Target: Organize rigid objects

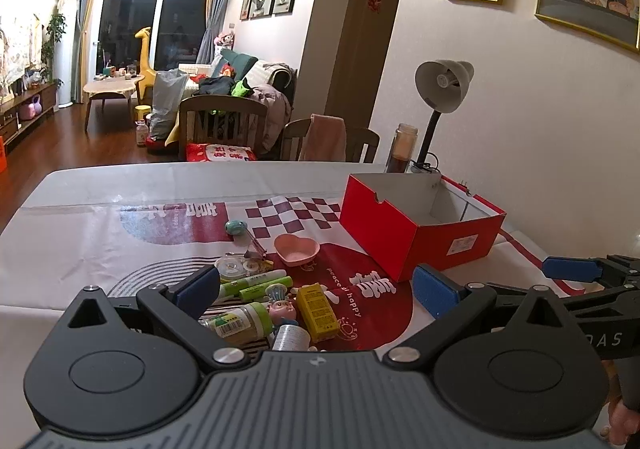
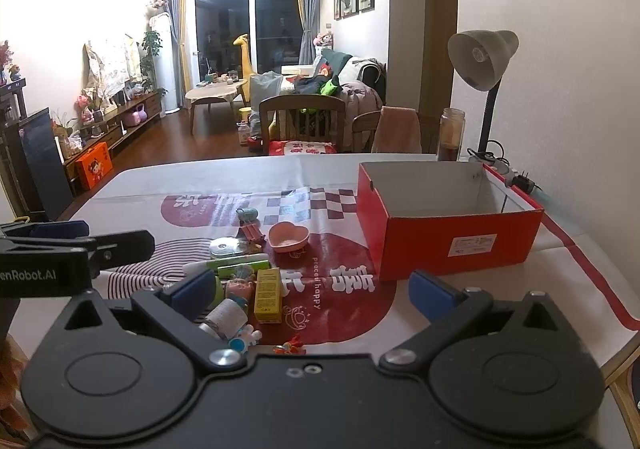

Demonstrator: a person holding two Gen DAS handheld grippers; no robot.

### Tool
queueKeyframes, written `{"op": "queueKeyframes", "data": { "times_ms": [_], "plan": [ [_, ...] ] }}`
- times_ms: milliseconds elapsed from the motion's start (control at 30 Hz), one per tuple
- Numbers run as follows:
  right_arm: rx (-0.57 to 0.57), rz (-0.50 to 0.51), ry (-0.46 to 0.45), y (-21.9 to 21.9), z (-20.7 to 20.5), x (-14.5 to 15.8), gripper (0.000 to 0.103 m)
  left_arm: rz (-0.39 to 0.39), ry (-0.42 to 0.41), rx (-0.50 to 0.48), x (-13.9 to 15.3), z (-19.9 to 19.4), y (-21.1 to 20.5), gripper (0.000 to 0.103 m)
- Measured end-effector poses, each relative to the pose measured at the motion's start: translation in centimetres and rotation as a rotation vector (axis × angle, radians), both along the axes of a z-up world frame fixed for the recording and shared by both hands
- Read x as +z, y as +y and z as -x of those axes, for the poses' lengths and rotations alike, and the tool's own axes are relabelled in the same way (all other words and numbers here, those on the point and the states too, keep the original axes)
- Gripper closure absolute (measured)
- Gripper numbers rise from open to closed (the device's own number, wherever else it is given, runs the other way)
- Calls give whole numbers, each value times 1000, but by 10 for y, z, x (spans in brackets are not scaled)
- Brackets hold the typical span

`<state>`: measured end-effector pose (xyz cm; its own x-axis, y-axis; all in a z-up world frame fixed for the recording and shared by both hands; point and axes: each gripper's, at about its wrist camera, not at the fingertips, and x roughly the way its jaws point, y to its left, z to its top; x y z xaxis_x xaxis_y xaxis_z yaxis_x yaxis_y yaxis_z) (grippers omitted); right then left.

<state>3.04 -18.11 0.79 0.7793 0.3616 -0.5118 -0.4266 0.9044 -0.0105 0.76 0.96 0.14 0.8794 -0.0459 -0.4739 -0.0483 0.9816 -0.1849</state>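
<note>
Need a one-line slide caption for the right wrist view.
Open right tool above a clutter of small items beside an open red box on the table.

I see the small items piled on the worktop (image 2: 168, 177) at near left, the open box (image 2: 448, 225) to their right. Heart dish (image 2: 288, 236) sits behind the carton (image 2: 267, 295), tape roll (image 2: 225, 247) left of the dish. Lamp (image 2: 482, 61) and jar (image 2: 451, 135) stand behind the box, two chairs (image 2: 302, 115) beyond the far edge.

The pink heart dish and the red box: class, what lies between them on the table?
Nothing. Between the pink heart dish and the red box, only printed tablecloth shows, clearest in the right wrist view.
</note>
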Motion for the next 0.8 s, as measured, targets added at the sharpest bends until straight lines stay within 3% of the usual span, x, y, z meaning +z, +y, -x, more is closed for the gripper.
{"op": "queueKeyframes", "data": {
  "times_ms": [600,800],
  "plan": [
    [-1,15,3,5,-4,-3,0,-7,-14,-2,3,0,1,0],
    [36,31,55,12,-16,-11,0,19,46,-4,-6,-17,13,0]
  ]
}}
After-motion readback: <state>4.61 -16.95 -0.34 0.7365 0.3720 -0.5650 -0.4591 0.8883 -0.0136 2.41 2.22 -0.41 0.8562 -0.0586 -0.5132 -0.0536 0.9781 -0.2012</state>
